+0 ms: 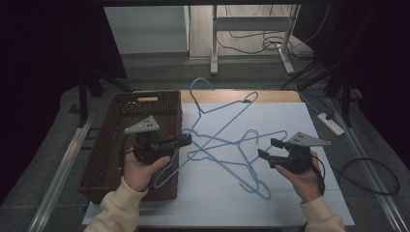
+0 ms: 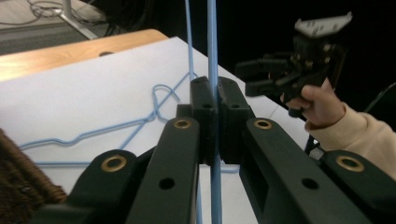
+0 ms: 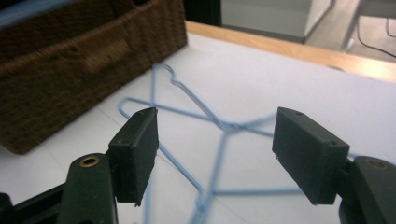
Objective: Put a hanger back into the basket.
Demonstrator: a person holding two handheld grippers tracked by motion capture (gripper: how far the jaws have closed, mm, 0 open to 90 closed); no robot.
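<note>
Left hand-held gripper (image 1: 185, 140) just right of the basket (image 1: 112, 145), pinched shut on the wire of a blue hanger (image 2: 212, 56); wire upright between the jaws in the left gripper view. Right hand-held gripper (image 1: 270, 148) farther right of the basket, spread wide, gripping nothing; more hangers (image 1: 227, 145) tangled on the white worktop (image 1: 290, 203) between the two.

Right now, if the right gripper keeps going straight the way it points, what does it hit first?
Probably the blue wire hangers lying on the white sheet just ahead of the open right gripper; the wicker basket sits beyond, off to one side. Depth is uncertain.
</note>
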